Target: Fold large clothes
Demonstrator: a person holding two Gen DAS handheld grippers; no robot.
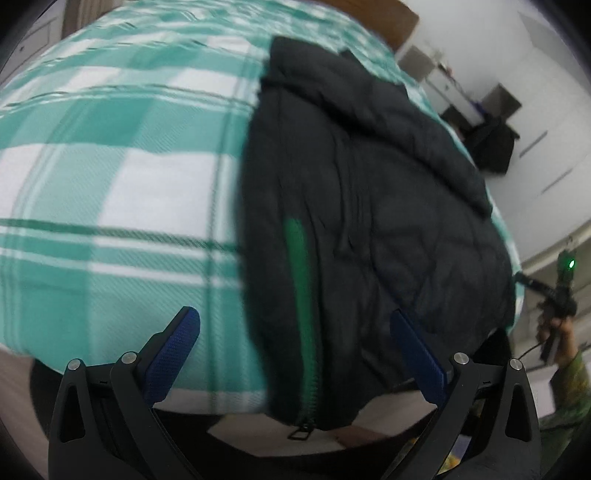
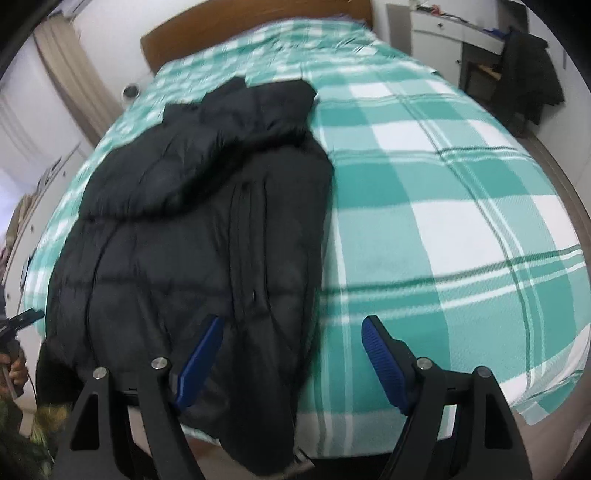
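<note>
The black puffer jacket (image 2: 192,236) is seen draped on the checked bed (image 2: 443,206); both claws, left claw (image 1: 295,354) and right claw (image 2: 291,354), are held wide, empty. Soft, bulky, slippery: the hem is best gripped.

1. The place is a bedroom in a home: a wide bed (image 2: 424,177) fills most of both views, covered in a teal-and-white checked bedspread (image 2: 461,229).
2. A brown wooden headboard (image 2: 173,40) stands at the far end of the bed against a white wall.
3. A pale curtain (image 2: 66,74) hangs at the left of the right wrist view.
4. A white desk (image 2: 454,33) with drawers (small clutter lies on top, too blurred to name) sits beside the bed, with dark clothing (image 2: 532,74) draped next to it.
5. A black padded jacket (image 2: 192,229) lies spread on the bedspread, ordinary household laundry.
</note>
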